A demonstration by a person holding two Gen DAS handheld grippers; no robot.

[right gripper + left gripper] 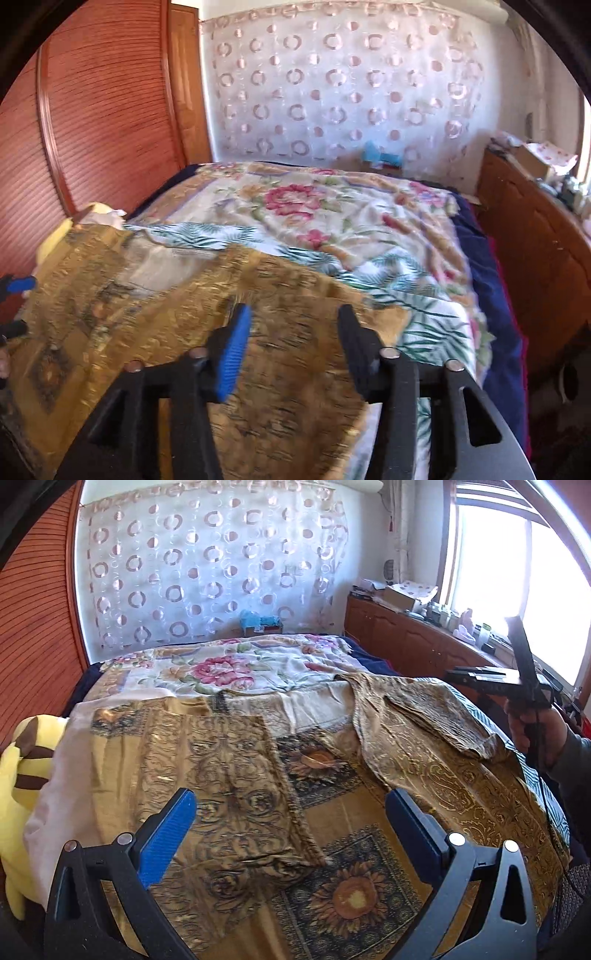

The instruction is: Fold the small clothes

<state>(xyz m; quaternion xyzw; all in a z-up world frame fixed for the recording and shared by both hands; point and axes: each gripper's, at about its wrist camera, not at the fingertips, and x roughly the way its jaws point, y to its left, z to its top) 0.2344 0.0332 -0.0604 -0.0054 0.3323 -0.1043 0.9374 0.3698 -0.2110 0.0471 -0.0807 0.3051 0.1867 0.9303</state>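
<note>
Both tools are up over the bed (491,716) here, and neither has anything in it. The left tool (291,830) hangs with its blue pads spread wide, nothing but air between them, looking down on the gold patterned garment (236,775) that lies spread on the bed's sunflower-print cover. Over on the right side, a sleeve or side panel of that garment (424,716) sits rumpled and turned over on itself. The right tool (291,332) is parted to a middling gap above the same gold cloth (280,369), pads clear of it, no fabric caught; in the left view the person's hand (532,731) holds that tool raised near the bed's right edge. So by my read this is a pause between folds: one flap looks laid over, the rest of the garment is still open and flat. The next move calls for each tool to come down on an edge or corner, pinch a single layer without snagging the bedcover beneath, and carry it across. Tricky bit: garment and cover share gold tones, so the hem is hard to pick out. A yellow plush toy (18,775) sits at the left edge, out of the way.
</note>
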